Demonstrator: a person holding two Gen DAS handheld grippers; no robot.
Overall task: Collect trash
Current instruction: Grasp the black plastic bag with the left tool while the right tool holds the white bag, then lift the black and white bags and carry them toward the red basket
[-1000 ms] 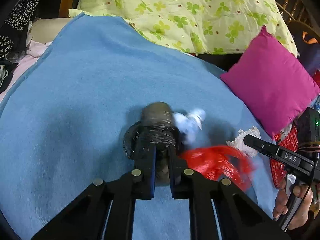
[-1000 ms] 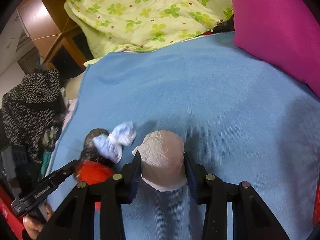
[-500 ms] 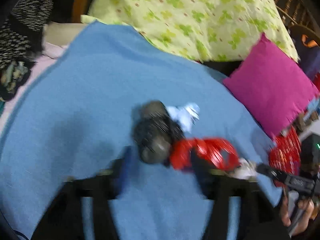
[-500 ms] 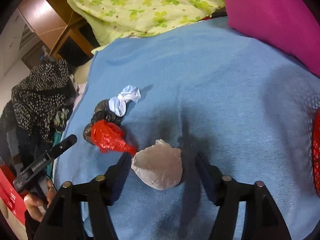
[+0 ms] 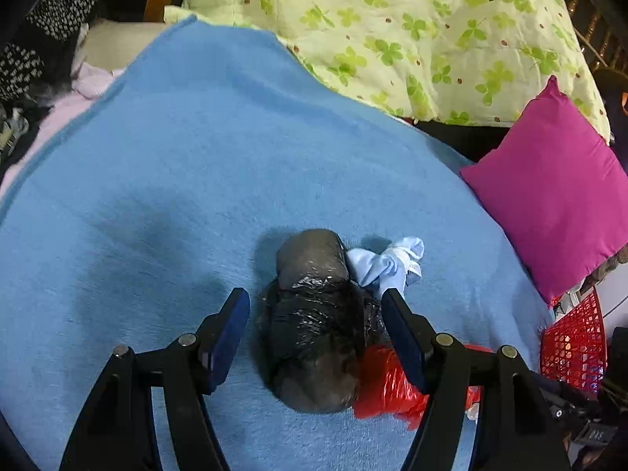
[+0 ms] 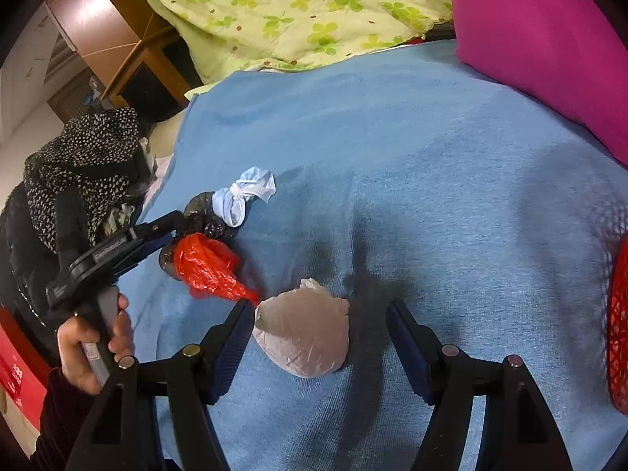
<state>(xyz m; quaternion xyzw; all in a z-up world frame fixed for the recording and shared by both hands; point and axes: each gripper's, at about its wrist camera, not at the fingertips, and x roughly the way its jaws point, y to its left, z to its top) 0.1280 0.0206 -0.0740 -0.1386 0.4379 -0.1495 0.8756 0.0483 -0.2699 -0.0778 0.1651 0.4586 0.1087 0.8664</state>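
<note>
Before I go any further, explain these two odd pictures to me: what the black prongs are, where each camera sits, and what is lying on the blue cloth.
No robot here: a person holds a hand-squeezed gripper in each hand, each with a wide-angle camera looking along its two black fingers.

Left wrist view: the left gripper straddles a black plastic bundle; its fingers stand apart from it. A pale blue knotted bag and a red plastic bag lie against the bundle.

Right wrist view: the right gripper is opening around a whitish wrapped lump; the lump lies near one finger, unsqueezed. The person's left hand shows at the side.

Everything lies on a blue blanket, beside a magenta pillow and a red mesh basket. Nothing is held.
</note>
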